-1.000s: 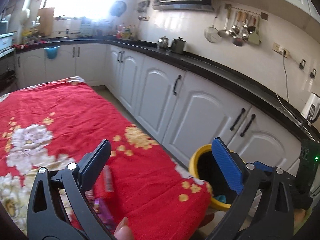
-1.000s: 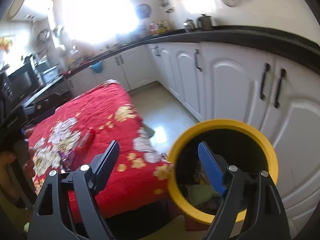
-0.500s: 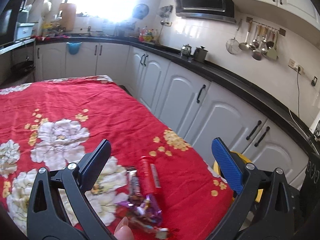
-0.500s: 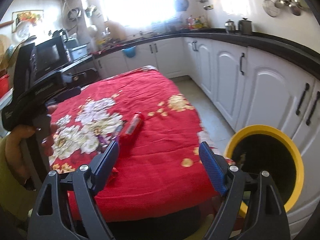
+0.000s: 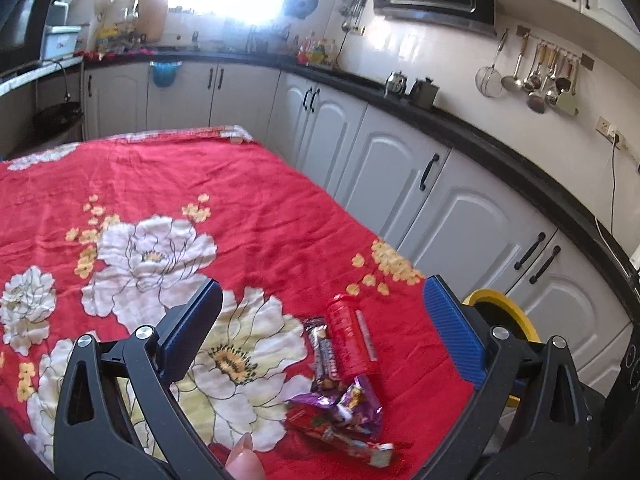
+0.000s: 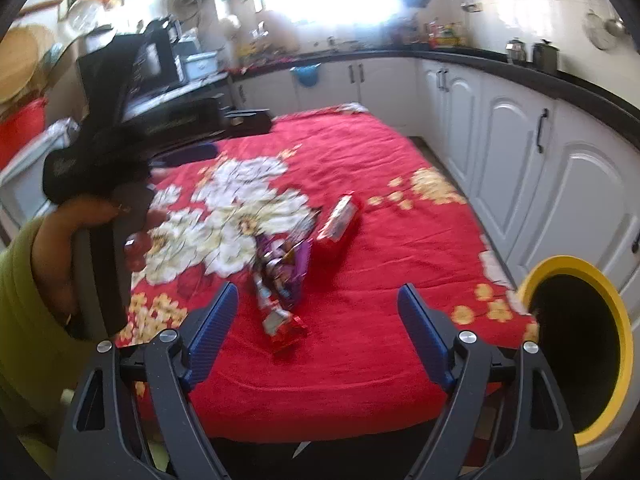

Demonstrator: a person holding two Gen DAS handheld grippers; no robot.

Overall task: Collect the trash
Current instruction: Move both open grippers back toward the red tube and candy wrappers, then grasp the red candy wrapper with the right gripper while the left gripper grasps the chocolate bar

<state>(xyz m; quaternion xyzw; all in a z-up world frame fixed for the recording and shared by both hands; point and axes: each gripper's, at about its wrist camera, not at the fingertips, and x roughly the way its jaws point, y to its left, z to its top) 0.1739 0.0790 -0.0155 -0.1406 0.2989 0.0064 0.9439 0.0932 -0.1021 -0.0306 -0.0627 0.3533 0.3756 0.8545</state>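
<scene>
Both views are found swung away from the yellow-rimmed bin (image 6: 580, 344), which filled the right wrist frame a second ago and now sits at its right edge; the red floral tablecloth (image 5: 224, 184) is now centred ahead of each tool. The right gripper (image 6: 316, 320) is held wide open and empty above the near table edge. The left gripper (image 5: 320, 320) is likewise spread wide with nothing between its fingers.

Trash is noted as a small cluster on the cloth: a red wrapper tube (image 5: 350, 340) lying with its long axis running away from the left gripper, a dark bar wrapper (image 5: 324, 354) touching its left flank, and crumpled purple foil (image 5: 344, 400) nearest the tool. The cluster lies ahead of and between the left fingers, slightly right of centre, so the left gripper is judged nearer.

A red foil scrap (image 6: 286, 330) between the right fingers is seen clearly only in the right wrist view, as is the hand (image 6: 68, 248) gripping the left tool.
</scene>
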